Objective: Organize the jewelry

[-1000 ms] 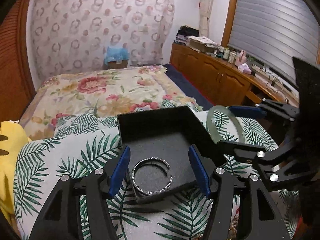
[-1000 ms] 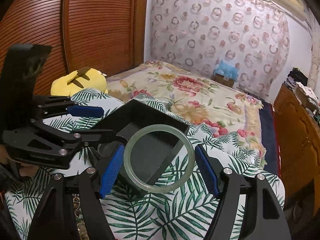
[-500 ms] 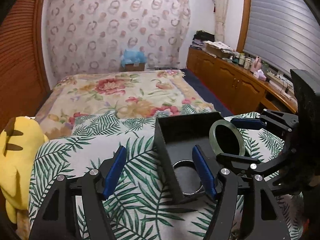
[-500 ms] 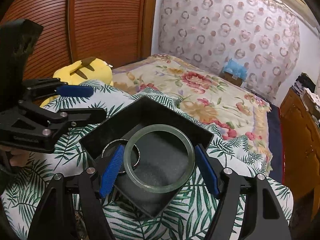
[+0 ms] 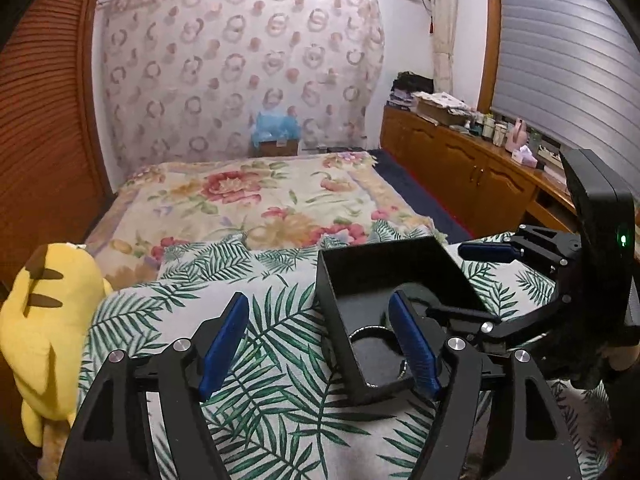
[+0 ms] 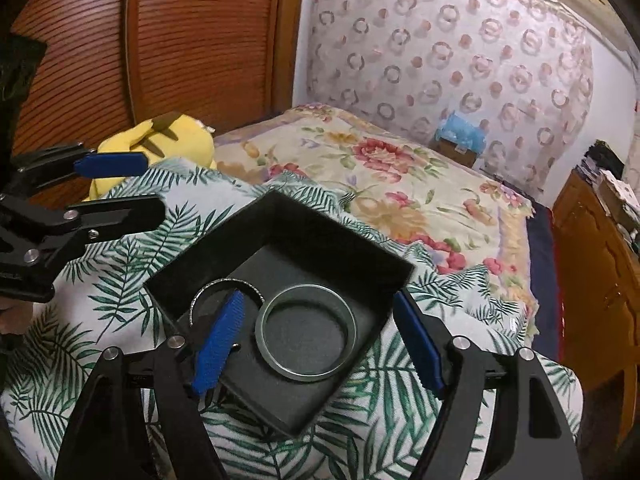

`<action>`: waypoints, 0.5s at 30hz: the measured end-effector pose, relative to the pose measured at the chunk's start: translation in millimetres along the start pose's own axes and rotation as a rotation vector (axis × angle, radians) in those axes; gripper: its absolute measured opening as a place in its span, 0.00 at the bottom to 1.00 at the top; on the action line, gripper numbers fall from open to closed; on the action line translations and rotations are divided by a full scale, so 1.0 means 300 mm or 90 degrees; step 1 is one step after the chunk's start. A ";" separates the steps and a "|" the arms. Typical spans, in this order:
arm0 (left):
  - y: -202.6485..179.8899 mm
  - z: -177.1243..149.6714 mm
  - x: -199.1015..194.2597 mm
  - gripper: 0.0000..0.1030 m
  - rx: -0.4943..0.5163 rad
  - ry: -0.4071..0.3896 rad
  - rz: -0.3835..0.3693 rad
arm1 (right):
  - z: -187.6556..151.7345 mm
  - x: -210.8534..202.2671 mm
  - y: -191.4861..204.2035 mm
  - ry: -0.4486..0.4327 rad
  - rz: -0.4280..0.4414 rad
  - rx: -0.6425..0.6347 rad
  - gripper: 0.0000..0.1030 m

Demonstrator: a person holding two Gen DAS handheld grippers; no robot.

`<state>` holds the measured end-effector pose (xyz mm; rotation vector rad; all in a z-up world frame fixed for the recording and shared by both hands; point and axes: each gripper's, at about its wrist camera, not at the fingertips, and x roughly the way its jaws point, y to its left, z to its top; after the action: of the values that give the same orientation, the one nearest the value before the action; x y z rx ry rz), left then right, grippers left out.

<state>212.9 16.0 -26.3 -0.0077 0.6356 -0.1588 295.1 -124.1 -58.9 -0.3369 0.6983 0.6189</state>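
Presently, in the right wrist view, the left gripper stands at 9 o'clock, released, jaws just widened, nothing between them. The black box sits at centre on the palm-print cloth. Inside lie 2 bangles: the silver bangle at 8 o'clock, the jade bangle beside it. The right gripper is released, jaws just opened around the jade bangle. Judgement: depositing complete; next, withdraw clear of the walls.

The open black square box sits on the palm-leaf printed cloth; inside, the pale green stone bangle lies at three o'clock of the twisted silver metal bangle.
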 end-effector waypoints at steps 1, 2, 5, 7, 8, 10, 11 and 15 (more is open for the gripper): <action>-0.003 -0.002 -0.020 0.67 0.000 -0.004 0.000 | -0.003 -0.018 -0.006 -0.005 -0.001 0.006 0.76; -0.005 -0.004 -0.035 0.67 -0.001 -0.008 0.000 | -0.010 -0.046 -0.012 -0.013 -0.001 0.018 0.76; -0.011 -0.037 -0.090 0.72 -0.010 -0.012 -0.010 | -0.048 -0.123 -0.018 -0.035 0.005 0.049 0.76; -0.017 -0.075 -0.112 0.73 -0.012 -0.002 -0.017 | -0.088 -0.175 -0.012 -0.047 0.005 0.065 0.76; -0.018 -0.102 -0.123 0.73 -0.018 0.006 -0.022 | -0.109 -0.196 -0.009 -0.051 0.007 0.071 0.76; -0.025 -0.161 -0.137 0.73 -0.020 0.027 -0.037 | -0.157 -0.234 0.005 -0.055 0.011 0.085 0.76; -0.028 -0.186 -0.144 0.73 -0.017 0.035 -0.038 | -0.178 -0.247 0.015 -0.055 0.013 0.086 0.76; -0.043 -0.276 -0.158 0.73 -0.007 0.067 -0.032 | -0.243 -0.283 0.052 -0.048 0.021 0.084 0.71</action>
<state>124.5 13.9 -64.4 -0.0256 0.7412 -0.2056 198.4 -182.4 -54.9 -0.1791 0.6694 0.6100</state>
